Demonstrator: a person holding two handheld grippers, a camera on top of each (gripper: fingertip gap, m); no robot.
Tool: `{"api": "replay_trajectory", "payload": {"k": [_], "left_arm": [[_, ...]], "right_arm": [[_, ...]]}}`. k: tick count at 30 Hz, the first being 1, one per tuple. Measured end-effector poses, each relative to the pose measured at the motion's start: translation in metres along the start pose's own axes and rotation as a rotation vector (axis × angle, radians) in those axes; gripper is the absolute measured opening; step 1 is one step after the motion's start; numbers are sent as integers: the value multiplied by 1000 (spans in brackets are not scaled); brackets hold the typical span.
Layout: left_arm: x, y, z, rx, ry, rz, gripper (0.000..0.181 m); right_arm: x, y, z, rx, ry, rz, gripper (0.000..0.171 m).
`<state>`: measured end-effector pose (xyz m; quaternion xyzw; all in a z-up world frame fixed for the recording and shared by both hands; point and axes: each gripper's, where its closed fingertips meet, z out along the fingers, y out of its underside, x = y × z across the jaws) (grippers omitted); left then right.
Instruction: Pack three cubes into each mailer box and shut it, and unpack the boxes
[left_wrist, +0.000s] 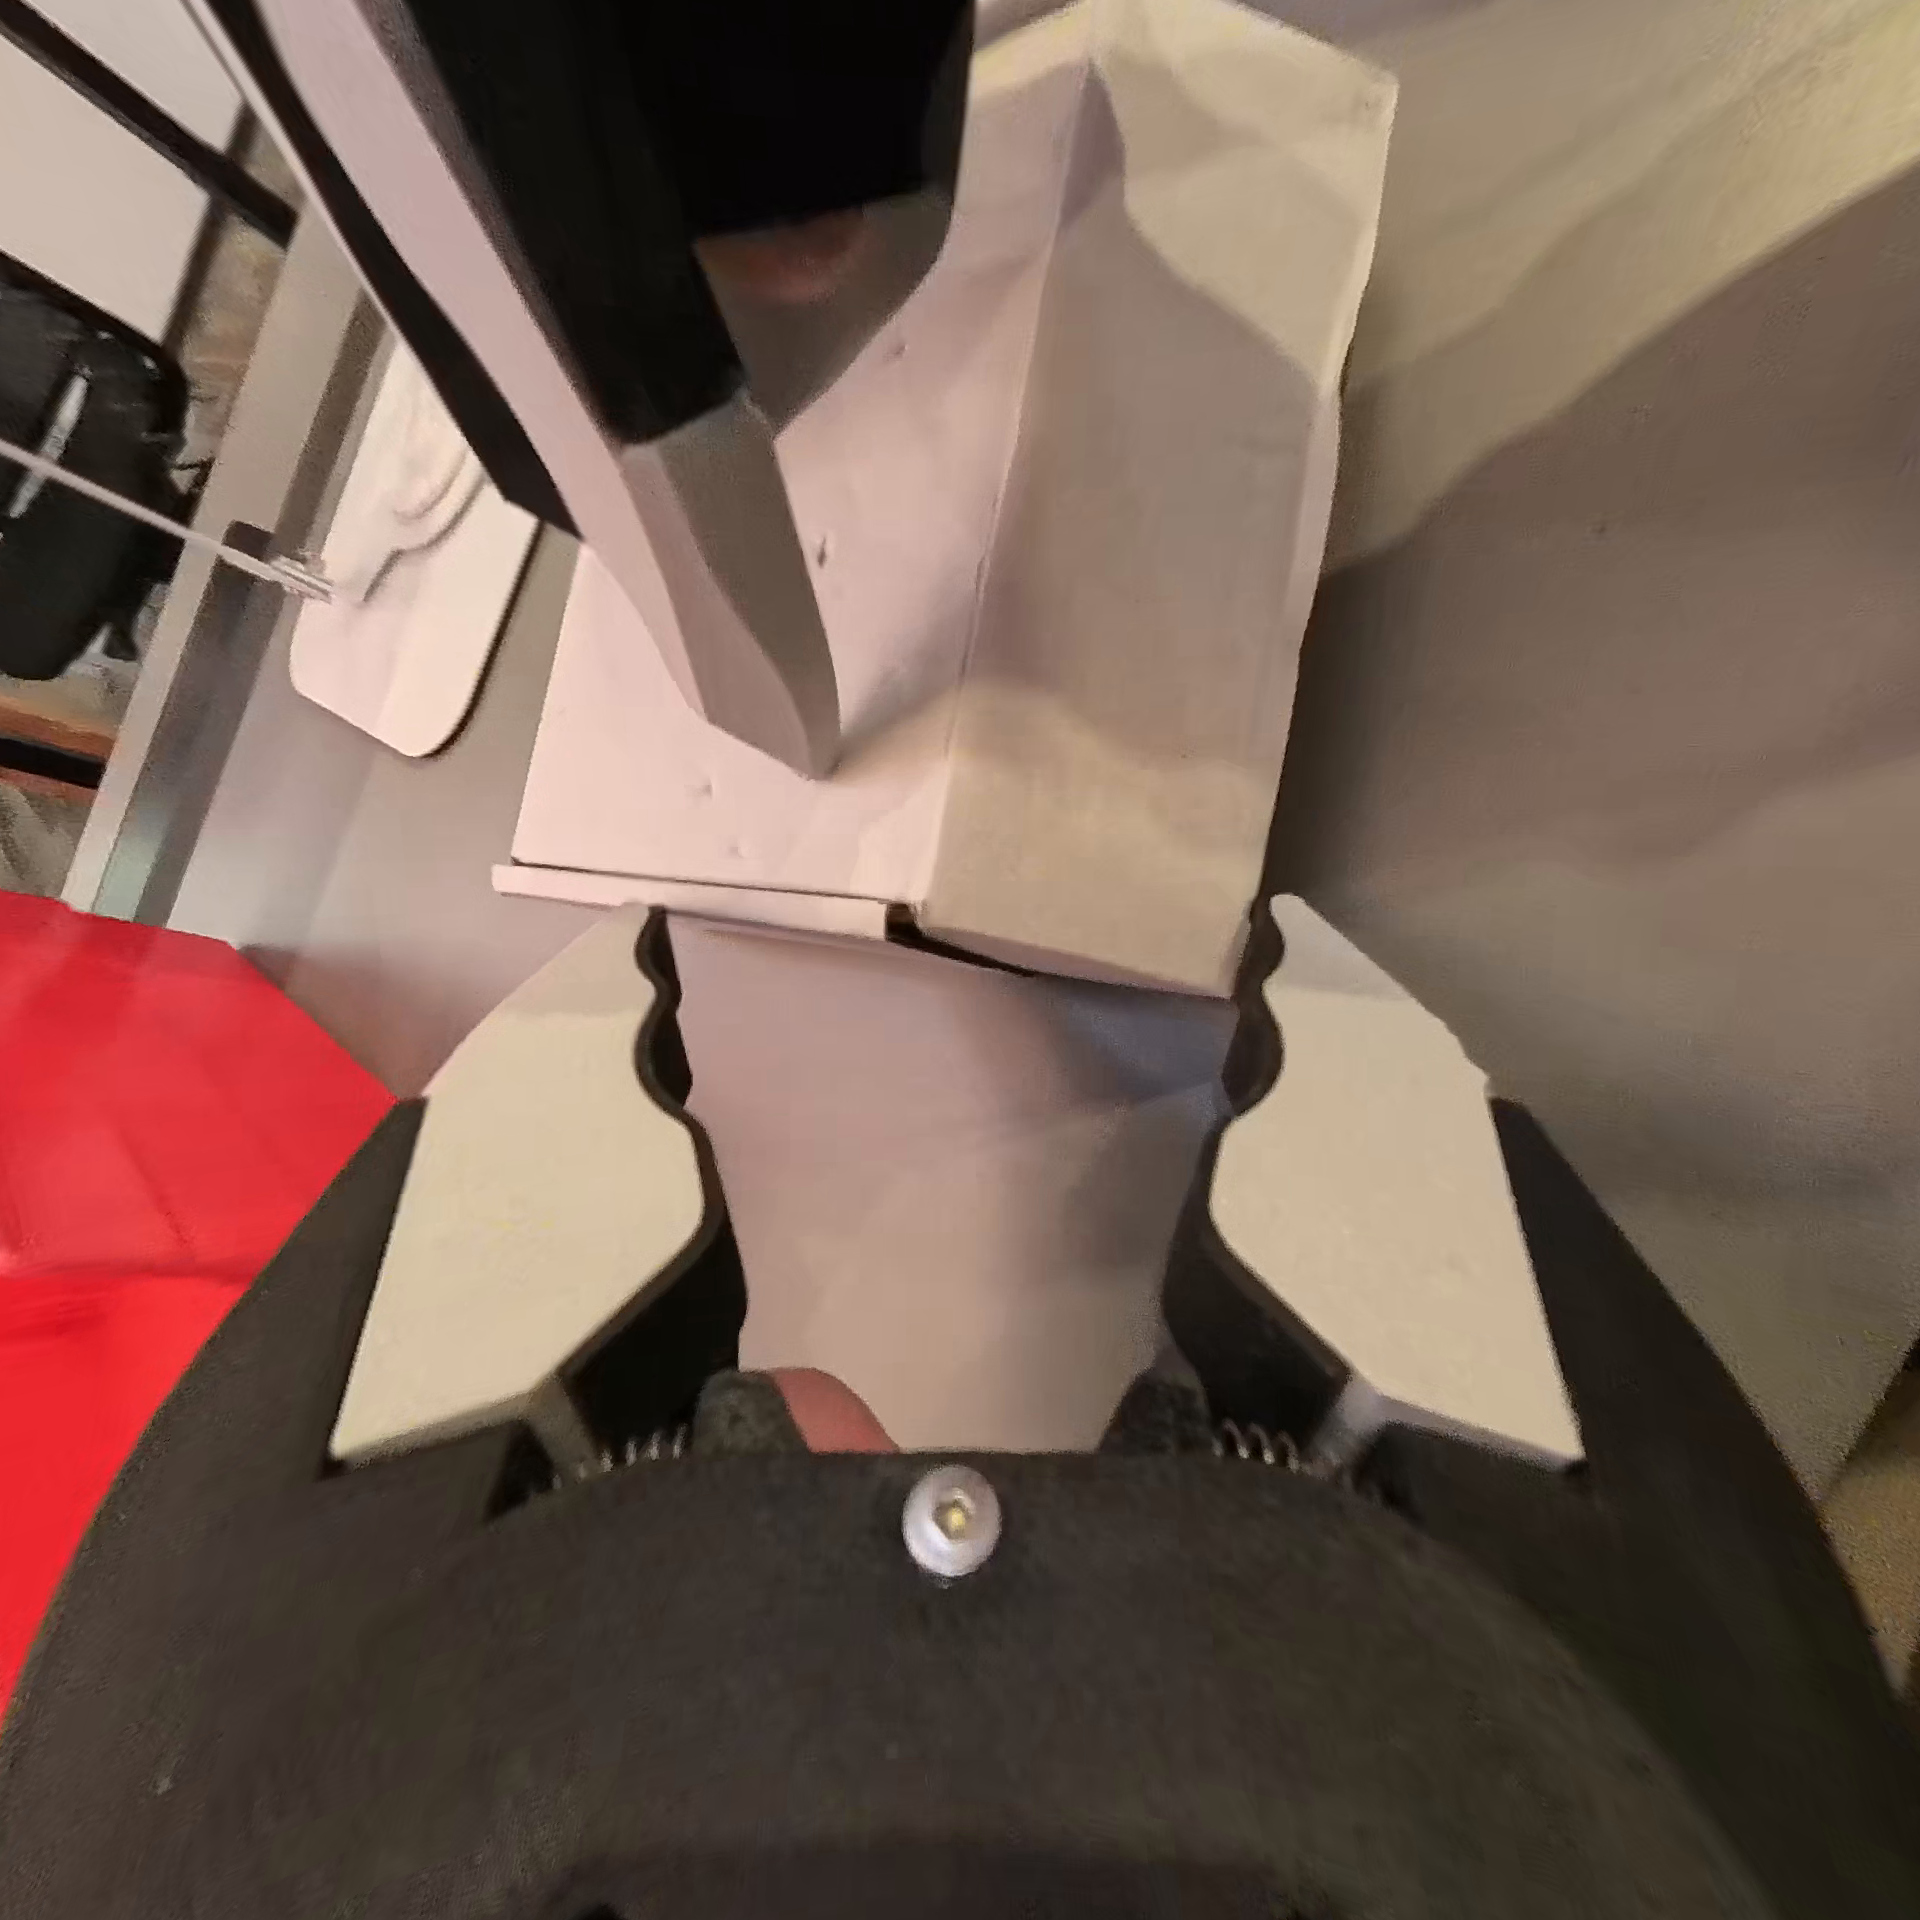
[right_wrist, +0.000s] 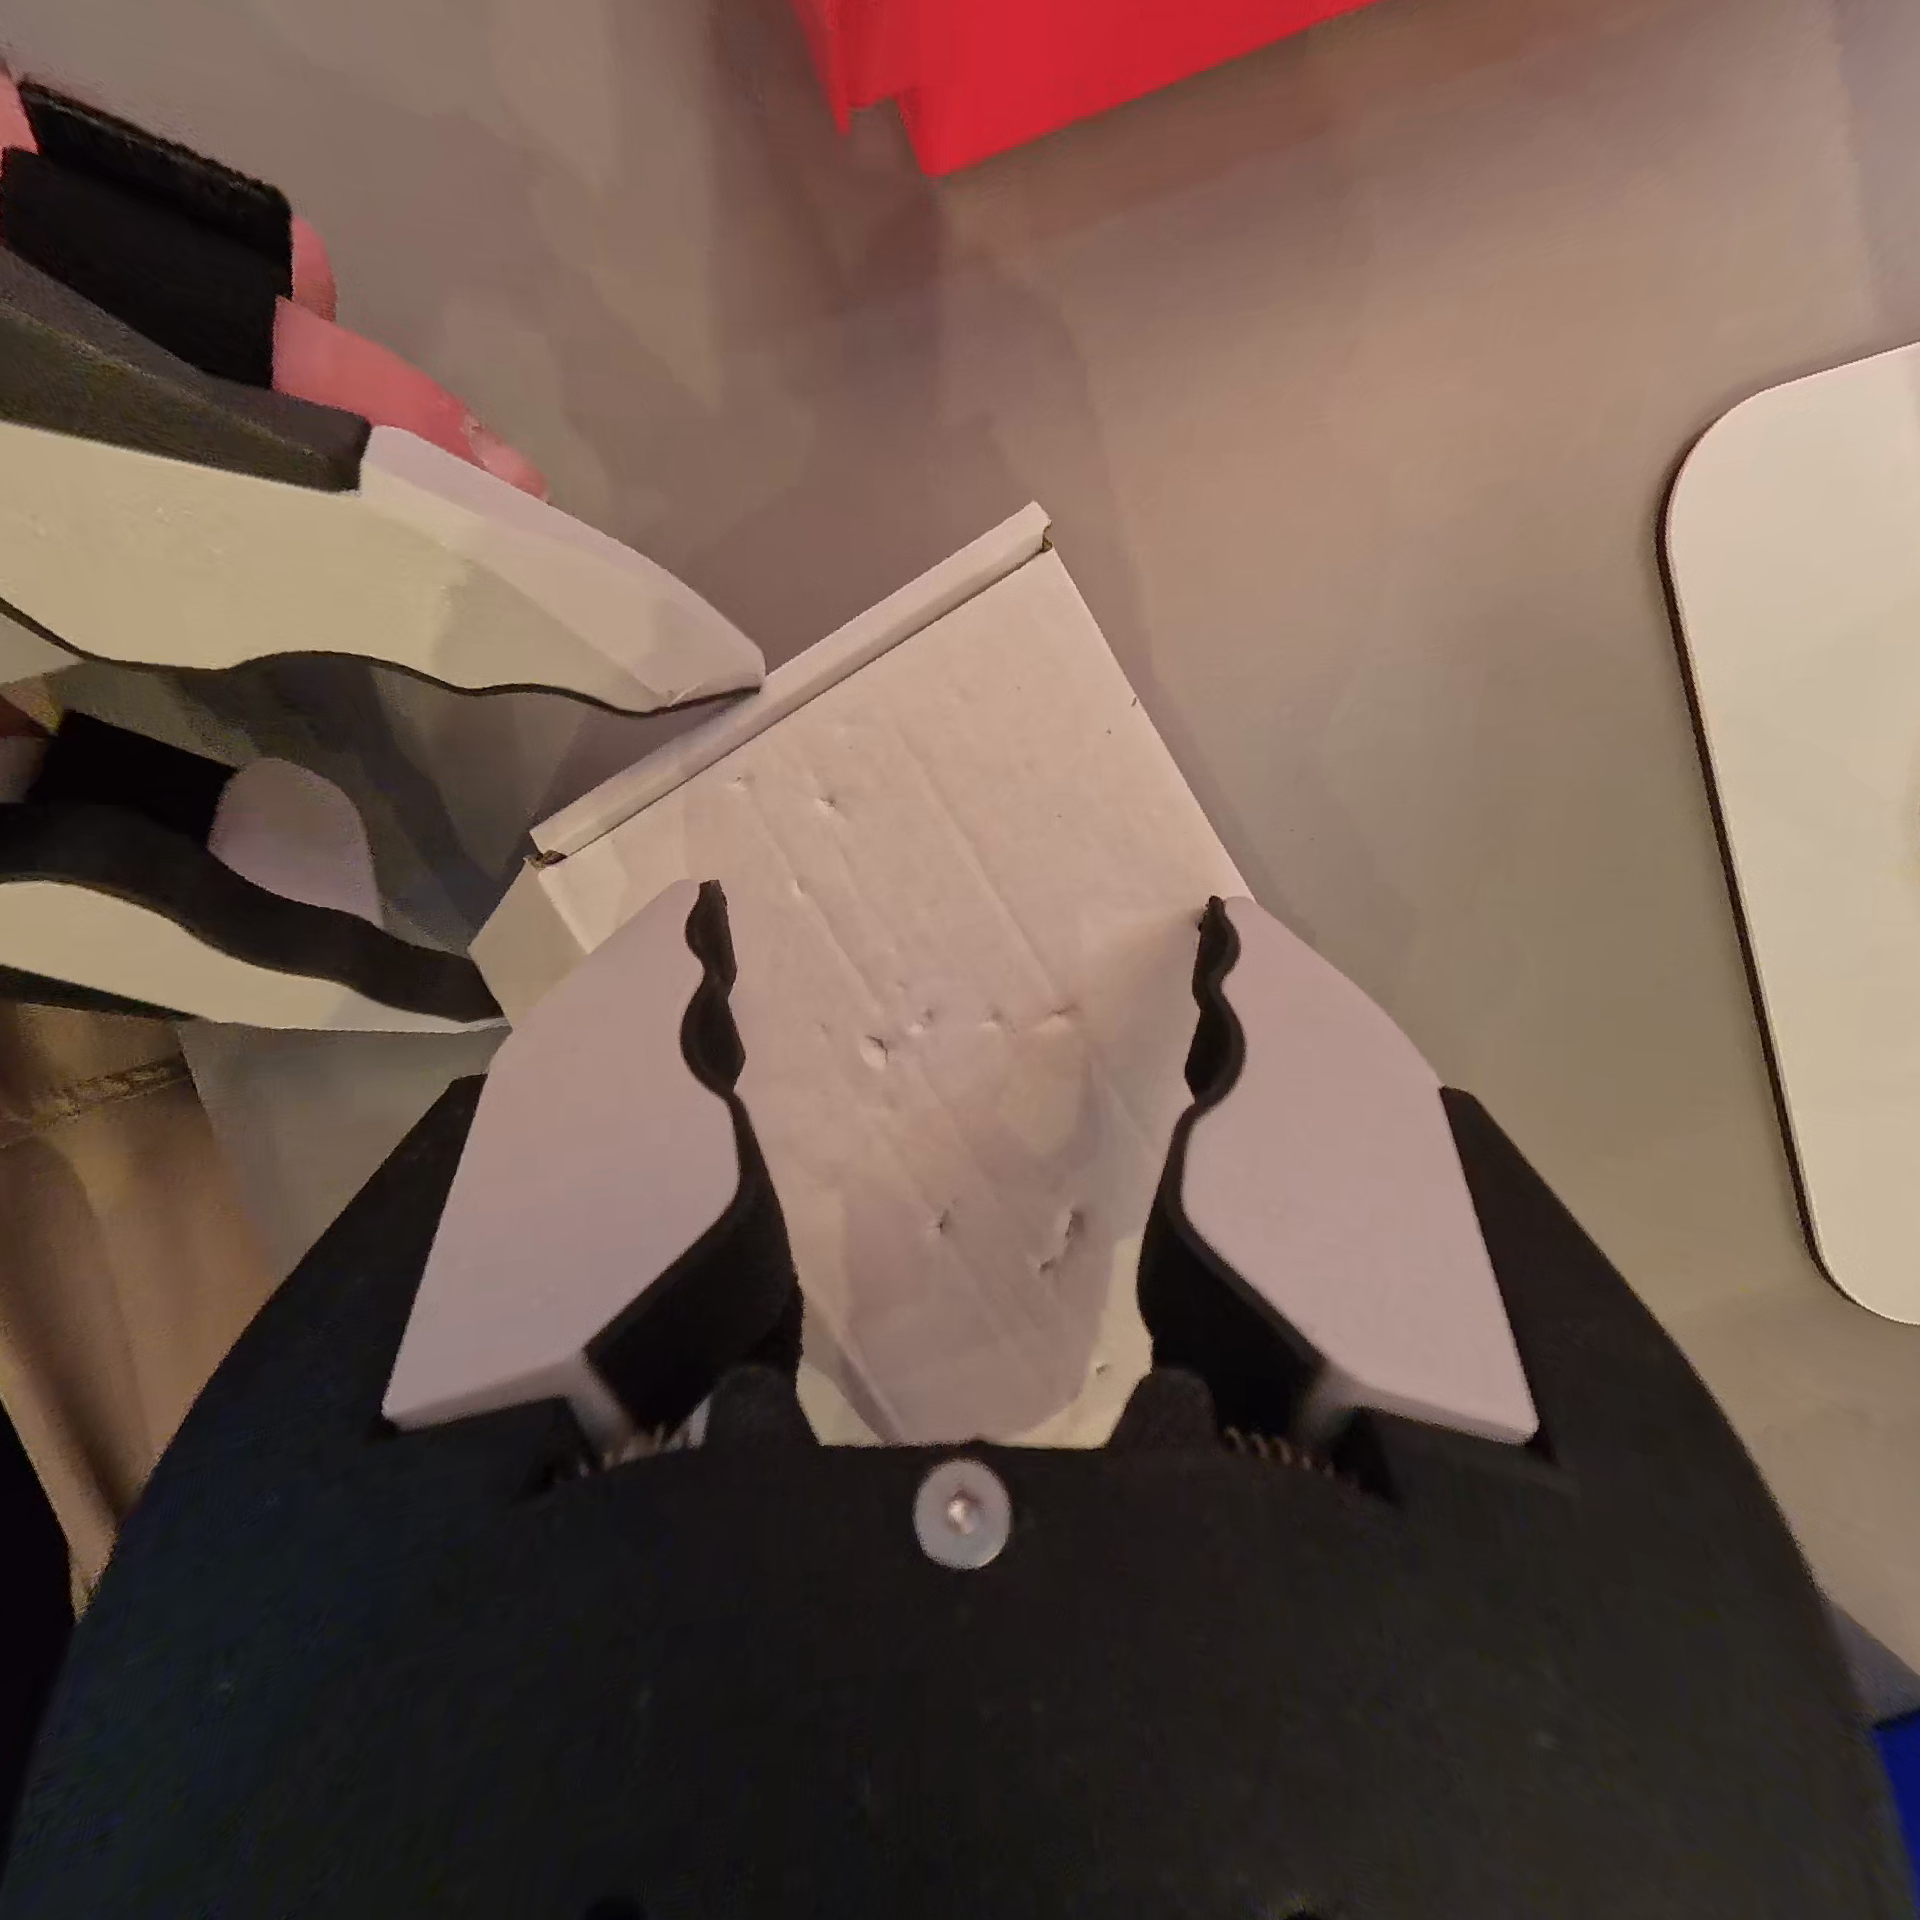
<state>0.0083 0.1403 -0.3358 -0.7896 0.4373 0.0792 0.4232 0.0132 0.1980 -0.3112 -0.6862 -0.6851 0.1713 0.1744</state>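
Evidently both tools are working on one white mailer box (right_wrist: 935, 935) lying closed on the grey table (right_wrist: 1455, 623). The right gripper (right_wrist: 961, 914) is hovering over its dented lid with jaws spread wide, probably pinning it flat. The left gripper (left_wrist: 951, 935) is meeting the front edge, jaws also apart, likely seating or prying the flap. A red mailer box (right_wrist: 1091, 73) is waiting beyond; no cubes are showing.
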Motion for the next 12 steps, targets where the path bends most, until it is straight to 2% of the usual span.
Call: {"api": "replay_trajectory", "payload": {"k": [5,10,12], "left_arm": [[-1,-8,-5,55,-20,16,102],[1,-16,-23,135,112,-55,105],[-3,-29,-29,201,134,-99,103]], "right_arm": [[0,0,0,4,-1,-2,85],[0,0,0,4,-2,-1,85],[0,0,0,4,-3,-1,85]]}}
